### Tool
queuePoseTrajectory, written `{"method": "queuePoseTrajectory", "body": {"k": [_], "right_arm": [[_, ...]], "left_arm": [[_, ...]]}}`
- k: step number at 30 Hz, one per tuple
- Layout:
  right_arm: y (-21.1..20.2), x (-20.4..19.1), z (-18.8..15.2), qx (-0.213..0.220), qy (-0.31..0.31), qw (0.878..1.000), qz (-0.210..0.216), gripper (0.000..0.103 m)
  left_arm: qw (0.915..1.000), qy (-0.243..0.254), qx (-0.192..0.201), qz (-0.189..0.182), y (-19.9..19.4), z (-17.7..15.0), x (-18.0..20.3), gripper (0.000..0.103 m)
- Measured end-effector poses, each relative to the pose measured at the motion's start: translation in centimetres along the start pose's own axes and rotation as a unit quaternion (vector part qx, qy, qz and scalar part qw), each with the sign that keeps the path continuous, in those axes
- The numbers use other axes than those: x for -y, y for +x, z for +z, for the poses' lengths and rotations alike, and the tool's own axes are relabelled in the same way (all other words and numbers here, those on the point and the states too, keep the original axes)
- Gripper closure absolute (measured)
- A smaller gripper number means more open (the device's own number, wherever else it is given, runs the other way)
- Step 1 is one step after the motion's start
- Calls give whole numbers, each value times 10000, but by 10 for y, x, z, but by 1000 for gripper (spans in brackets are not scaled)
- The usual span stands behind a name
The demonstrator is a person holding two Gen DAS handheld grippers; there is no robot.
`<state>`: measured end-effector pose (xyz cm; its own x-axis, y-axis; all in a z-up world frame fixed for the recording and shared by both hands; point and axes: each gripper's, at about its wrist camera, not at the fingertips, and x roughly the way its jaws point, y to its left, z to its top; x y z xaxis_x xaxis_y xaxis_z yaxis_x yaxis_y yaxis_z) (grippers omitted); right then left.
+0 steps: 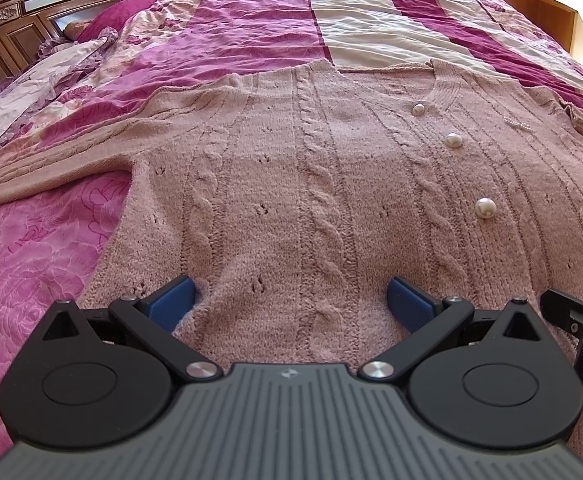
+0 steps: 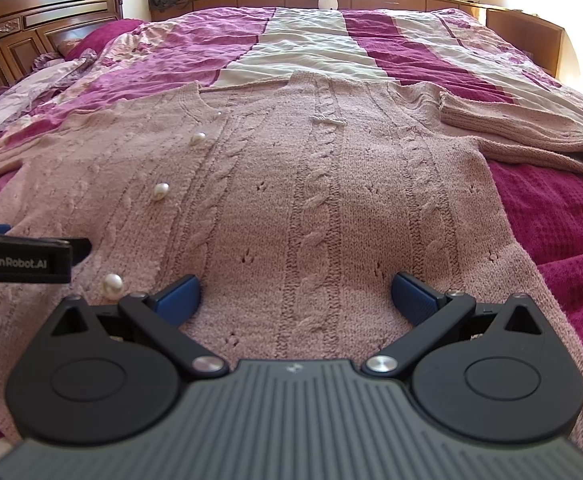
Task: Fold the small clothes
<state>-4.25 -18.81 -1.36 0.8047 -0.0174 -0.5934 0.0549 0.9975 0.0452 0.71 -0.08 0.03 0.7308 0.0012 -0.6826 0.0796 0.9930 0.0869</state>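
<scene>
The pink cable-knit cardigan (image 1: 303,184) lies spread flat, front up, on the bed (image 1: 103,236), pearl buttons (image 1: 485,208) running down its placket — no fold looks made in the body yet, so nearly all the work seems left. The left hand-held gripper (image 1: 290,300) and the right hand-held gripper (image 2: 296,298) both hover low over the hem end, blue fingers spread wide and holding nothing. Only the right wrist view shows the right sleeve (image 2: 531,136) already lying across toward the body; the left wrist view alone shows the other sleeve (image 1: 63,152) stretched outward — that one likely needs bringing in.
</scene>
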Motion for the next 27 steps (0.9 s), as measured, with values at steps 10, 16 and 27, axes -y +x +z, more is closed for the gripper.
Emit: {"method": "queuePoseTrajectory", "body": {"k": [10, 16, 27], "right_arm": [[-15, 18, 24, -124, 532, 9973, 496, 0], [-29, 47, 48, 105, 805, 9958, 416, 0], [-1, 124, 92, 329, 678, 9966, -338, 0]], "left_arm": [[9995, 105, -313, -19, -5, 16, -1, 0], [9996, 122, -232, -105, -17, 32, 4, 0], [9987, 159, -364, -320, -23, 44, 22, 0]]}}
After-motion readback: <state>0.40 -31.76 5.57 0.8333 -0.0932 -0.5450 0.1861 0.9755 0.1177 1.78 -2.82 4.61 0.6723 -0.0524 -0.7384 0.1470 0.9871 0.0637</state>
